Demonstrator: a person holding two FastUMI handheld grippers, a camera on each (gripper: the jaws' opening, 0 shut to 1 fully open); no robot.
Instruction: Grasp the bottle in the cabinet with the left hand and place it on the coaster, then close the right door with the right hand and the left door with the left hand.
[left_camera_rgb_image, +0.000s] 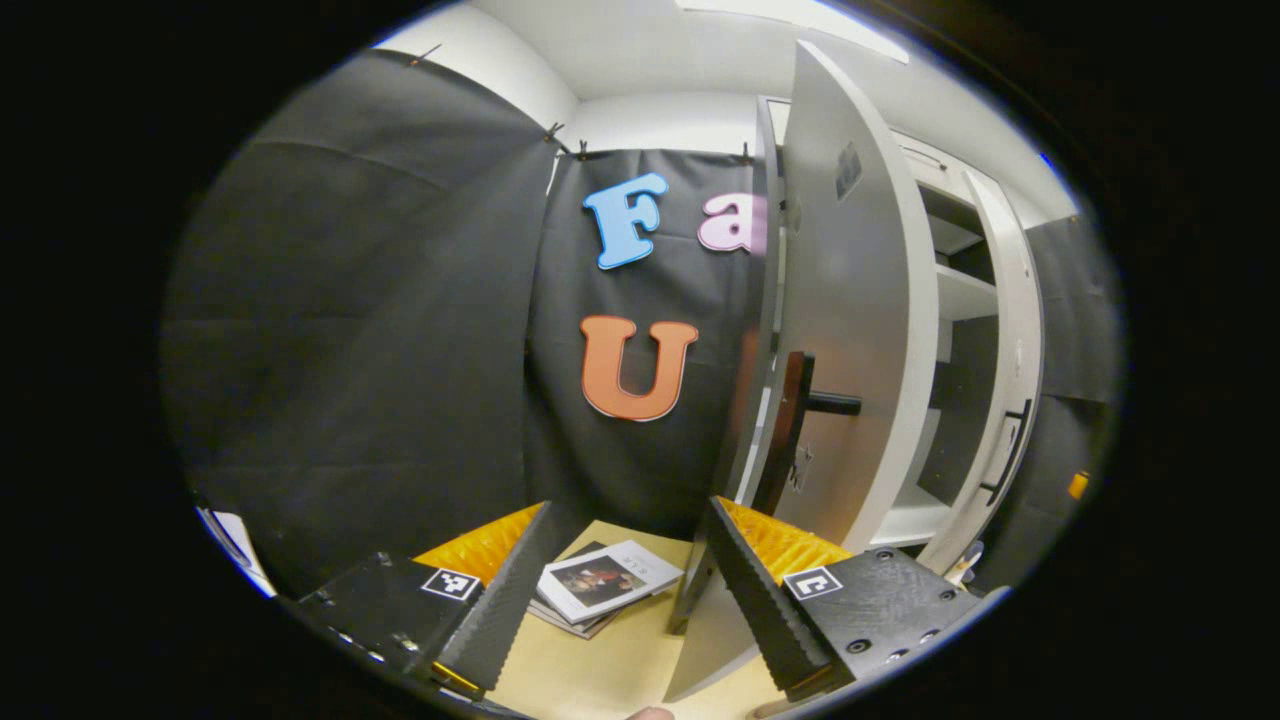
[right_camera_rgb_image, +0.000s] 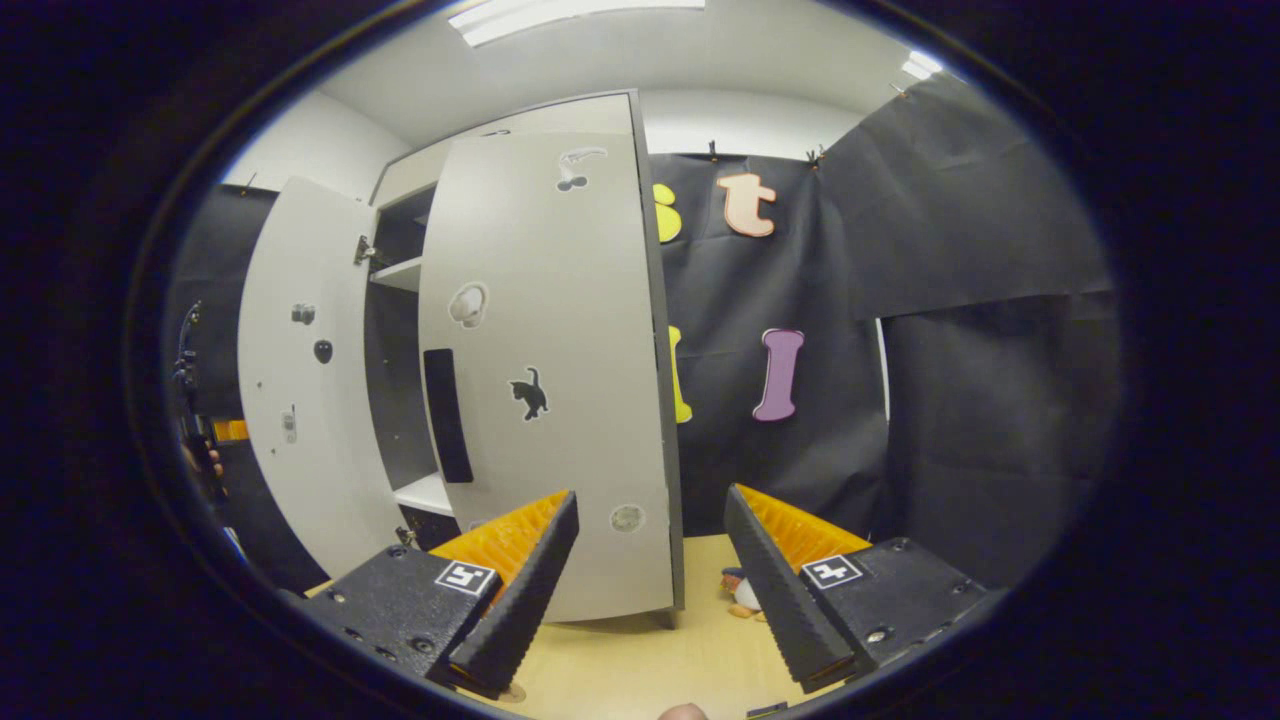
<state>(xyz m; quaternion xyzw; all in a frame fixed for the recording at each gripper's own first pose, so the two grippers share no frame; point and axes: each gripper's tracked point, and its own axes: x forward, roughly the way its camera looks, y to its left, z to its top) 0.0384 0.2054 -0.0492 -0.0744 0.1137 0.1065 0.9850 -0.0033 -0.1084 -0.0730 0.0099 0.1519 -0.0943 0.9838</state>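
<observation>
In the left gripper view my left gripper (left_camera_rgb_image: 630, 520) is open with nothing held. The cabinet's left door (left_camera_rgb_image: 850, 300) stands open right in front of it. I see the door nearly edge-on, its lower edge close to my right-hand finger (left_camera_rgb_image: 760, 590) and its dark handle (left_camera_rgb_image: 797, 415) just above. Beyond it are the cabinet shelves (left_camera_rgb_image: 965, 295) and the right door (left_camera_rgb_image: 1015, 380). In the right gripper view my right gripper (right_camera_rgb_image: 650, 500) is open before the right door (right_camera_rgb_image: 540, 380), which faces me with a black handle (right_camera_rgb_image: 447, 415). The left door (right_camera_rgb_image: 290, 400) stands swung out. I cannot make out the bottle or the coaster.
Magazines (left_camera_rgb_image: 605, 582) lie on the wooden table (left_camera_rgb_image: 600, 670) between the left fingers. A small toy (right_camera_rgb_image: 740, 595) sits on the table (right_camera_rgb_image: 640, 660) right of the right door. A hand (right_camera_rgb_image: 200, 455) shows at the far left of the right gripper view.
</observation>
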